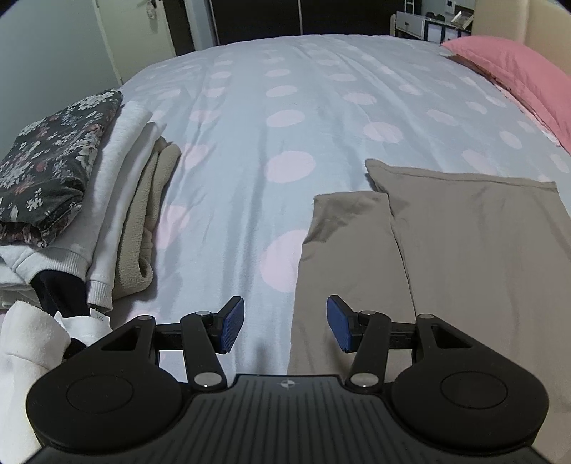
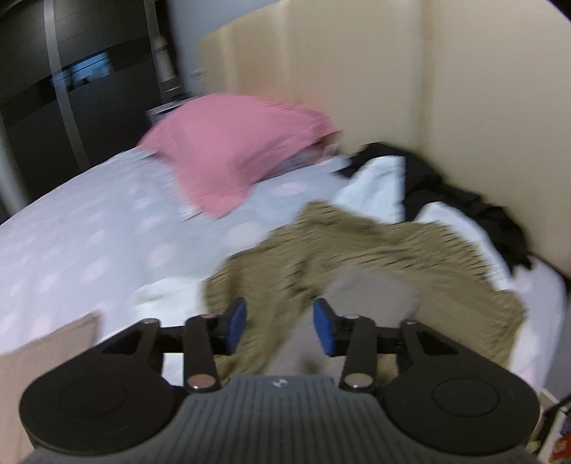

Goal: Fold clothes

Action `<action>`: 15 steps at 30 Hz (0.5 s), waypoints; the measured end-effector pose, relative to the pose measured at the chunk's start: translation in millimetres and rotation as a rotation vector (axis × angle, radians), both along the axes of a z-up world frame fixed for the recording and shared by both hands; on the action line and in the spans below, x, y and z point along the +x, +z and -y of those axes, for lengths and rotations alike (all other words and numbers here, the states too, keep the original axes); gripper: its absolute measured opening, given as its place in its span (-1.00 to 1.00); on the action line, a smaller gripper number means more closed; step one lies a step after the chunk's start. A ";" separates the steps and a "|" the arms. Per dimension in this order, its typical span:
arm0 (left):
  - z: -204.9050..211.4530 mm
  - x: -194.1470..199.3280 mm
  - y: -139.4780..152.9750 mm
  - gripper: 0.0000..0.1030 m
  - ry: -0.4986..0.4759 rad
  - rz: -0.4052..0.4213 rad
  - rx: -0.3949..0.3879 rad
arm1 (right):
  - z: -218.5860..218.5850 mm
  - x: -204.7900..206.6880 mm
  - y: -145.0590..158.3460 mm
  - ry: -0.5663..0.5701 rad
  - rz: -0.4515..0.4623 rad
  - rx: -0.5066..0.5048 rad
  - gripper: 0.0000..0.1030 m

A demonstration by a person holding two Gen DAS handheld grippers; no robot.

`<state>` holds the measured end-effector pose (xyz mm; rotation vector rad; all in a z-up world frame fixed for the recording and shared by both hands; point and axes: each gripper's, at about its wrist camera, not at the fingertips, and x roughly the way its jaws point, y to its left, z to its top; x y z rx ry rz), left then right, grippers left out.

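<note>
Pretty clearly a bedroom in someone's home. Most of both views is a big bed (image 1: 285, 107) with a pale blue duvet covered in pink polka dots, a pink pillow (image 1: 514, 71) up at the head end, and a cream padded headboard (image 2: 392, 89) behind it. Laundry's all over the place: a stack of folded clothes (image 1: 71, 200) sits at the bed's left edge with a dark floral piece on top, and a loose heap of unfolded stuff (image 2: 392, 232) is piled by the headboard. Past the far edge there's a dark wardrobe (image 2: 53, 107), a light door (image 1: 135, 32) and a small white drawer unit (image 1: 410, 23). The right wrist view is blurry.
</note>
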<state>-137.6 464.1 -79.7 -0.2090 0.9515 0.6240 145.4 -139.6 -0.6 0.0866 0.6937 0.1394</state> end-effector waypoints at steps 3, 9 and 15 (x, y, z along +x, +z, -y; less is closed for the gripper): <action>-2.0 -0.6 -0.5 -0.04 -0.001 0.020 -0.009 | -34.3 -18.9 -0.6 0.149 -0.031 0.018 0.14; -10.9 2.4 -4.9 0.02 0.014 0.046 -0.022 | -110.9 -53.9 -11.2 0.411 -0.062 -0.016 0.16; -25.4 21.8 -23.0 0.02 0.062 0.065 -0.061 | -159.9 -70.3 -36.0 0.561 -0.169 0.008 0.11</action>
